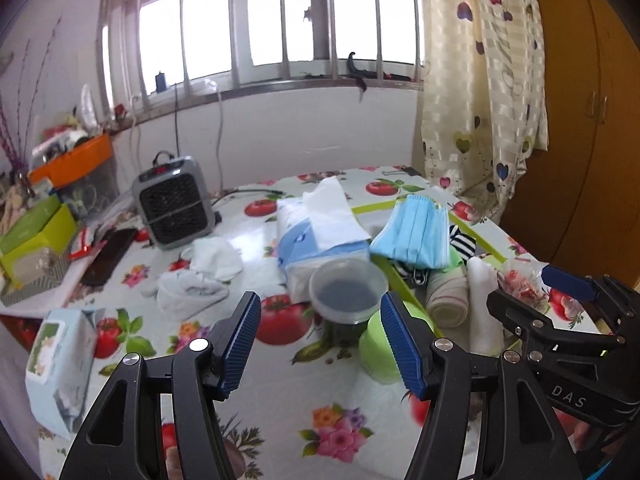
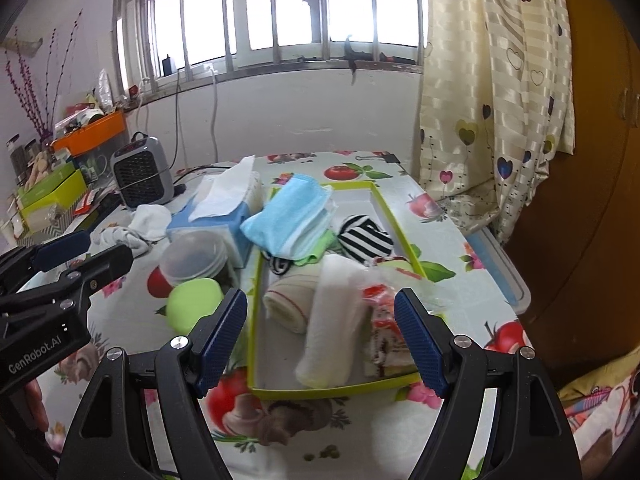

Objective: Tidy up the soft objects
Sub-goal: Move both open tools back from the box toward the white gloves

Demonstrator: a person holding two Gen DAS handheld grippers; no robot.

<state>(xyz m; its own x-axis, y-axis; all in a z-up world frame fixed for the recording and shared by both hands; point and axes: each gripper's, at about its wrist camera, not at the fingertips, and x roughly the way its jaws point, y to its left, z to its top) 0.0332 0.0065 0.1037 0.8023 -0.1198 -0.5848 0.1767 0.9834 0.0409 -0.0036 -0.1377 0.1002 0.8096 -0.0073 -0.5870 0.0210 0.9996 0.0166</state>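
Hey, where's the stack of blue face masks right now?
The blue face masks lie at the far end of the green-rimmed tray, partly over its left rim, between the tissue pack and the striped sock.

Handheld grippers: black frames, blue pads

Left gripper (image 1: 320,344) and right gripper (image 2: 320,340): black plastic arms, silver screws, ribbed blue pads; white lettering "DAS" and "GenRobot.AI".

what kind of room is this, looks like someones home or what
Most likely a lived-in room at home, perhaps a bedroom. A table with a fruit-print cloth stands under a barred window, beside a heart-patterned curtain and a wooden wardrobe. A small space heater sits on the table.
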